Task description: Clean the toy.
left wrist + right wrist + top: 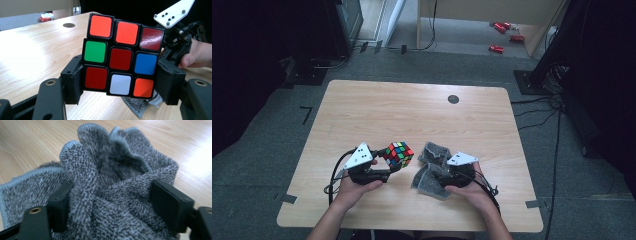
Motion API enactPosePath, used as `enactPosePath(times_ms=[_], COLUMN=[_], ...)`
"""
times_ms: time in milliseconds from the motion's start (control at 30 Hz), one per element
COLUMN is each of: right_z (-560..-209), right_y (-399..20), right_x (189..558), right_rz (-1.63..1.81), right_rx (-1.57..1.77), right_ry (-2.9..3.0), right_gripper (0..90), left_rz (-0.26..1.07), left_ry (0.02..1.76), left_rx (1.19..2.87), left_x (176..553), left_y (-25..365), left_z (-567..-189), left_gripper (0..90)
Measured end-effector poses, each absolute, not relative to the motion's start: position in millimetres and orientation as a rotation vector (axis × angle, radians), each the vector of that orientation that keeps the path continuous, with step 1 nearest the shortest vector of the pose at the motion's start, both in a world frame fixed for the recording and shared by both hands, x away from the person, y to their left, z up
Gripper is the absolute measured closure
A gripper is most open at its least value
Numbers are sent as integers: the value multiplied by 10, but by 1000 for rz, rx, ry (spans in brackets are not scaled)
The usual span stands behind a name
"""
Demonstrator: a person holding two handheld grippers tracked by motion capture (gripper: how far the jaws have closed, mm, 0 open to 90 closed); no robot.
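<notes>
Scrambled cube (120,55) clamped in left claw (120,85); right claw (120,202) spread around bunched grey cloth (110,177).

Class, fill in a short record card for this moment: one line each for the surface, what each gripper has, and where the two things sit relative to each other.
surface: wooden table
left gripper: jaws closed on the sides of the puzzle cube, cube lifted off the table
right gripper: jaws apart, with the bunched grey cloth between them
cloth position: on the table, to the right of the cube in the high view
cube face toward left gripper camera: mixed colours, not solved
</notes>
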State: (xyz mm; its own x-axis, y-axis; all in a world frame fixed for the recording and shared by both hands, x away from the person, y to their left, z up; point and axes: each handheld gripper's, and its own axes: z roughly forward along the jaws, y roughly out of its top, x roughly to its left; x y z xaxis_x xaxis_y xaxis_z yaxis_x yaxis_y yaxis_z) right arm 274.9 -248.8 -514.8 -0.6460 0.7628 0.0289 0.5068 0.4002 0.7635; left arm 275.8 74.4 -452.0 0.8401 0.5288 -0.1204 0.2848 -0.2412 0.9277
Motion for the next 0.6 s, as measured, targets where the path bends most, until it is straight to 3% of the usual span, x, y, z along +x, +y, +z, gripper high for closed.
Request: enactPosePath(times_ms=[133, 333, 500, 600], right_z=[-5180, -5201, -5097, -4843], right_y=[-2487, -2576, -2578, -2588], right_x=[2724, 2699, 2619, 2522], right_rz=[1094, 1129, 1133, 1279], right_rx=[1113, 1198, 1250, 1267], right_ry=[2327, 2249, 2169, 2076], right_gripper=[361, 691, 745, 743], left_rz=[254, 259, 281, 300], left_ry=[603, 582, 548, 530], left_rx=[1858, 1889, 1920, 1946], left_x=[2759, 2749, 2711, 2688], left_y=[693, 613, 541, 485], left_z=[-4546, -4589, -4599, -4616], left_gripper=[341, 342, 342, 343])
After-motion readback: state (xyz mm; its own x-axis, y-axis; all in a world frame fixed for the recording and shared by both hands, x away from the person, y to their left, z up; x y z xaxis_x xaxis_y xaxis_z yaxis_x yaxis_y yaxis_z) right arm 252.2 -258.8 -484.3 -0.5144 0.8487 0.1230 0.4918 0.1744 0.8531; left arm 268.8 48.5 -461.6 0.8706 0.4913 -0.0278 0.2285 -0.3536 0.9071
